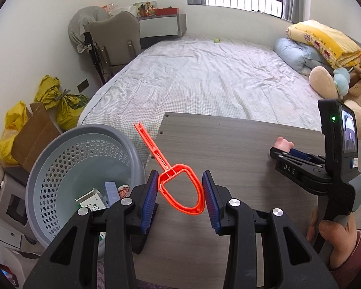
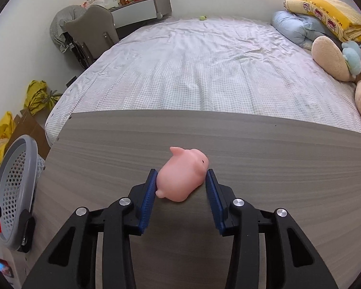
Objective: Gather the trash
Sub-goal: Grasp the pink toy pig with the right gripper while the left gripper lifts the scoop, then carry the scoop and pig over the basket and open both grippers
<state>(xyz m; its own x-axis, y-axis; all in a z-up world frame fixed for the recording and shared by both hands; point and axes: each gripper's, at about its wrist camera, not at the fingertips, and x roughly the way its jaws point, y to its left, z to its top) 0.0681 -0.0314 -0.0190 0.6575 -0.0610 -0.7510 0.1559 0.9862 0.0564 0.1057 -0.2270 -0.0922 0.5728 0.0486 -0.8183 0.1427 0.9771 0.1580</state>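
Note:
My left gripper [image 1: 180, 187] is shut on the loop end of an orange plastic scoop-shaped piece [image 1: 180, 190], whose long handle points up and left past the table edge. A grey perforated basket [image 1: 84, 183] stands to the left, below table level, with boxes and packets inside. My right gripper [image 2: 181, 185] is shut on a pink rubber pig [image 2: 184, 178] just above the wooden table [image 2: 252, 159]. In the left wrist view the right gripper [image 1: 284, 150] shows at the right with the pig [image 1: 282, 143] at its tips. The basket [image 2: 14, 192] also shows in the right wrist view.
A bed [image 1: 204, 77] with a checked sheet lies beyond the table. Folded blankets [image 1: 322, 41] and plush toys [image 1: 344, 82] sit at its right. A chair [image 1: 118, 41], yellow bags [image 1: 60, 101] and a cardboard box [image 1: 33, 137] stand at the left.

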